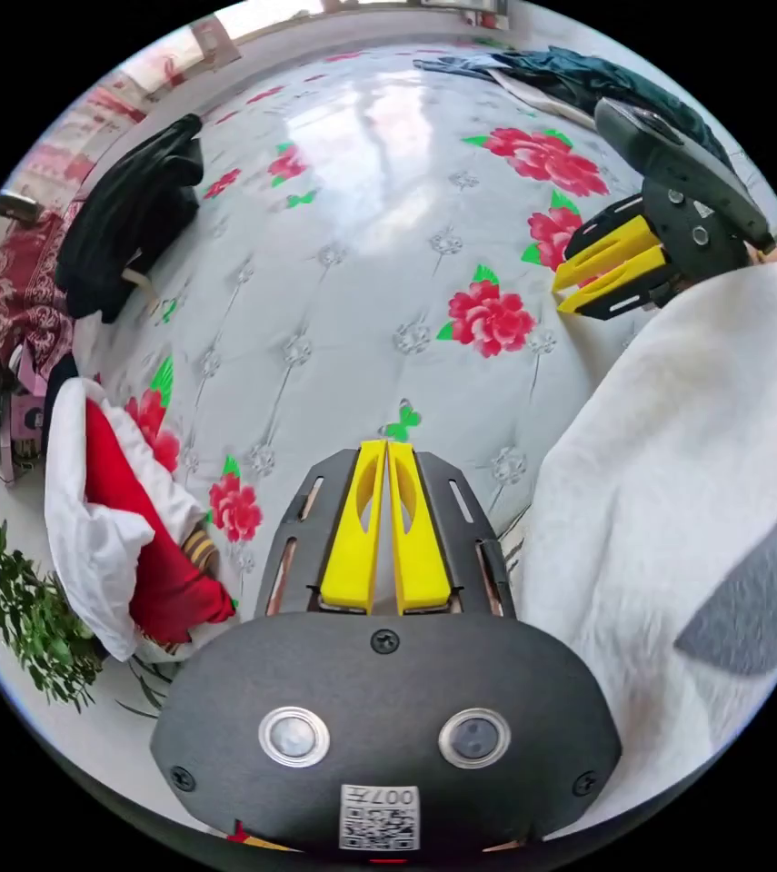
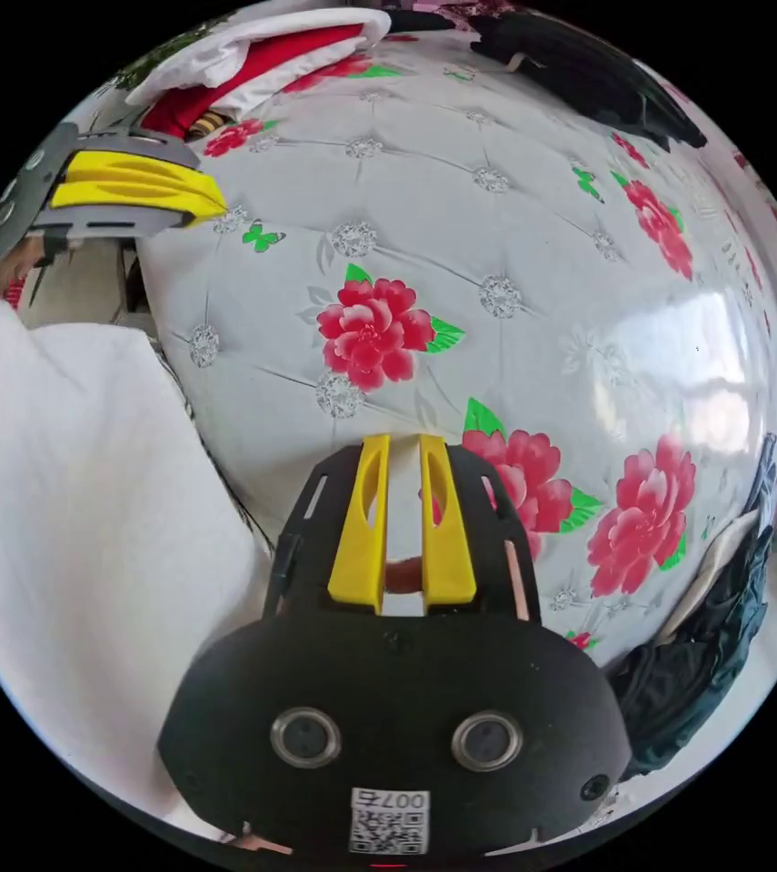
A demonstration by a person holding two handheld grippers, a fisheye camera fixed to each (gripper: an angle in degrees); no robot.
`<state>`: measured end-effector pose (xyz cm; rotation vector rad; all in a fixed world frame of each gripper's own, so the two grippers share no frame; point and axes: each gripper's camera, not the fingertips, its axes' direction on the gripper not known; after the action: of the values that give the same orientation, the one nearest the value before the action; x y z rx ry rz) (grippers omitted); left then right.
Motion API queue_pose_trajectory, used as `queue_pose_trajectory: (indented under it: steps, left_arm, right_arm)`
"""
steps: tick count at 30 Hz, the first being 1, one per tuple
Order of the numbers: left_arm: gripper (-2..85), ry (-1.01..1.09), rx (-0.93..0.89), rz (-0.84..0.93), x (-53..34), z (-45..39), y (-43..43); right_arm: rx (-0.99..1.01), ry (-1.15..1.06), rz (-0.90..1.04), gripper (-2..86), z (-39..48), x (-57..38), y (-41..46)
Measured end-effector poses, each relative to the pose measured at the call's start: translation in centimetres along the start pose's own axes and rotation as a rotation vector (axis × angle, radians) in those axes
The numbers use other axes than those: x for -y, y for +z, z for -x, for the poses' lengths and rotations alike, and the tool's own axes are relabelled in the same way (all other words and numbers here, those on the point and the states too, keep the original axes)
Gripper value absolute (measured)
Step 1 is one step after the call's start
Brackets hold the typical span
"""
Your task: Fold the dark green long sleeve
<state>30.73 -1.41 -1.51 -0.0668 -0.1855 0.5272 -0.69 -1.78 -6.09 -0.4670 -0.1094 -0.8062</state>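
Black housing of the left hand-held gripper (image 1: 386, 450) carries a coded sticker with small figures; its yellow jaws are nearly together, holding nothing above a white quilted bed cover (image 1: 361, 227) printed with red flowers. Right hand-held gripper (image 2: 403, 442) has a narrow gap, also holding nothing. Dark green long sleeve (image 2: 697, 663) lies bunched at the bed's edge, well apart from both. Red and white clothes (image 1: 124, 536) are heaped on another edge.
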Motion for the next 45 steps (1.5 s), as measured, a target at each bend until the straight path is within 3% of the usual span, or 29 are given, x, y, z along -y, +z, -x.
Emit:
queue_pose_trajectory:
  steps: [5, 7, 9, 13, 17, 23, 25, 27, 30, 33, 35, 39, 45]
  left_arm:
    - [-1.0, -0.119, -0.022, 0.061, 7.2, -4.3, 1.5]
    - [-1.0, -0.199, -0.049, 0.103, 9.5, -5.9, 3.1]
    - [-1.0, -0.265, -0.054, 0.139, 10.5, -7.0, 4.8]
    - [-1.0, -0.282, 0.093, 0.134, 11.4, -10.3, 5.6]
    - [-1.0, -0.299, 0.146, 0.15, 11.9, -11.5, 6.6]
    - [-1.0, -0.444, 0.038, 0.128, 10.5, -9.3, 7.7]
    - [-1.0, -0.421, 0.021, 0.097, 9.4, -9.0, 8.2]
    - [-1.0, -0.423, -0.003, 0.068, 8.2, -8.4, 8.5]
    - [-1.0, -0.502, -0.086, 0.002, 5.6, -6.6, 8.9]
    - [-0.9, -0.508, -0.39, -0.203, 2.6, -5.4, 8.7]
    - [-0.9, -0.497, -0.485, -0.284, 1.5, -5.0, 8.3]
    - [-0.2, -0.317, -0.508, -0.401, 1.2, -4.6, 5.6]
    - [3.2, -0.093, -0.402, -0.545, 1.4, -2.0, 0.1]
  right_arm:
    - [0.33, 0.185, -0.123, 2.0, -5.1, -4.4, -0.1]
    - [0.351, 0.265, -0.245, 2.0, -7.2, -8.7, -1.2]
    - [0.255, 0.365, -0.367, 2.6, -9.7, -14.5, -3.3]
    - [-0.194, 0.784, -0.603, 5.6, -16.8, -31.7, -9.9]
    - [-0.445, 1.161, -0.587, 9.7, -23.2, -44.0, -13.1]
    - [-0.439, 1.379, -0.358, 7.1, -30.0, -47.7, -7.9]
    - [-0.423, 1.4, -0.389, 4.7, -30.1, -48.5, -7.5]
    - [-0.356, 1.376, -0.456, 2.9, -29.4, -48.7, -7.9]
    - [-0.205, 1.175, -0.703, 1.1, -26.5, -46.9, -9.8]
    - [-0.076, 0.995, -0.85, 0.4, -23.7, -42.6, -11.9]
    - [-0.026, 0.858, -0.89, 0.2, -21.2, -37.8, -13.1]
    - [0.006, 0.583, -0.809, 0.0, -16.6, -29.0, -13.1]
    - [0.308, 0.041, -0.531, -0.1, -7.1, -16.0, -7.0]
